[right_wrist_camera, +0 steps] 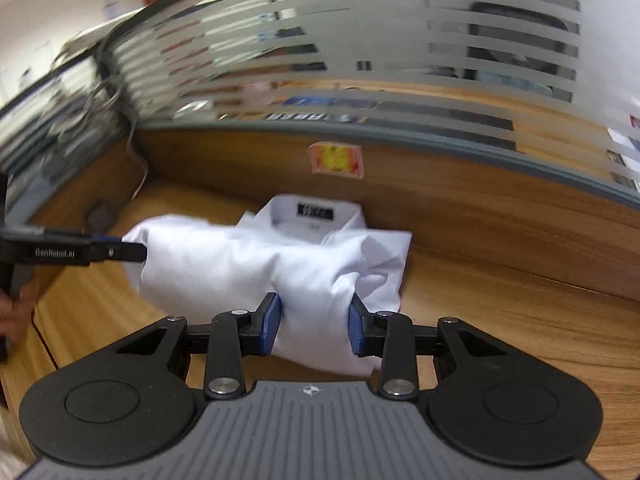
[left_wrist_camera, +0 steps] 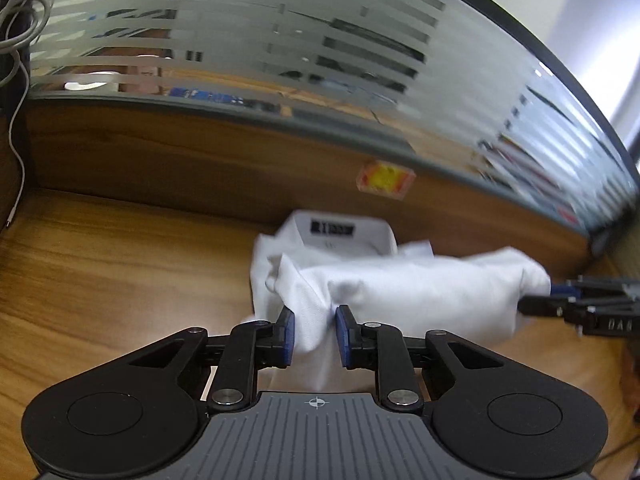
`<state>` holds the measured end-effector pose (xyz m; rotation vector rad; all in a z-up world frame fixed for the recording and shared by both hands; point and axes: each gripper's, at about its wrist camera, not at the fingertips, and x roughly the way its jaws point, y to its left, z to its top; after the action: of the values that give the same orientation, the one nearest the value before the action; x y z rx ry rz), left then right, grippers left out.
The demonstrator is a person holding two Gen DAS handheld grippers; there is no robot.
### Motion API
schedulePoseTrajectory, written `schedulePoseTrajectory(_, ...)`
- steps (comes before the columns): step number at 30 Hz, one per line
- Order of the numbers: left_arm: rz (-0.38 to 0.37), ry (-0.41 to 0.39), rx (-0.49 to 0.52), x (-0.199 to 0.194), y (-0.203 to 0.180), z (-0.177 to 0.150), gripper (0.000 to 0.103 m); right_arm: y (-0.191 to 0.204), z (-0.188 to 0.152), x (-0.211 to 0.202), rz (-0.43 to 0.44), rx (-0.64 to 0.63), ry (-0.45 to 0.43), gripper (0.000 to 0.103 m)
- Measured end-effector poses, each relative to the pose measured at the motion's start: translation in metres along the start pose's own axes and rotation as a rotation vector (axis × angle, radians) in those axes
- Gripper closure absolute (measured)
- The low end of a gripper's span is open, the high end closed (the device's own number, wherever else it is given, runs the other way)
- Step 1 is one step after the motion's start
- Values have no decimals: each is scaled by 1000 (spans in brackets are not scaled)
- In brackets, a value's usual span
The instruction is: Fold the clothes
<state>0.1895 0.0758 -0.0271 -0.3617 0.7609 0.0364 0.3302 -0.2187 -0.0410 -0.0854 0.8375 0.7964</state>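
The brown wooden surface (left_wrist_camera: 100, 264) ran up to a wooden back wall with striped frosted glass (left_wrist_camera: 280, 40) above it. The white cotton shirt with a dark neck label (left_wrist_camera: 400, 288) lay bunched near the back edge of the surface, its collar toward the wall. Its near part was lifted and rolled over, so a fold looked to be under way.

The left gripper (left_wrist_camera: 314, 336) had its jaws pinching a fold of the shirt at one end of the roll. The right gripper (right_wrist_camera: 314, 324) had its jaws closed on a thicker bunch at the other end.

A small orange and yellow sticker (right_wrist_camera: 336, 160) sat on the wall.

The next move probably called for both grippers to carry the cloth together, level and smooth, then lay it flat.
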Motion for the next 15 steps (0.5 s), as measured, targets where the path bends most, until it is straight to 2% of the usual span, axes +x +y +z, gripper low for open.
schedulePoseTrajectory(6,21,-51,5,38,0,40,82,-26,42,38,-59,137,17,63)
schedulePoseTrajectory(10,48,-64,14,74,1,56,82,-38,57,75,-114,151,31,63)
schedulePoseTrajectory(15,88,-32,36,119,1,64,81,-50,66,122,-196,154,78,62)
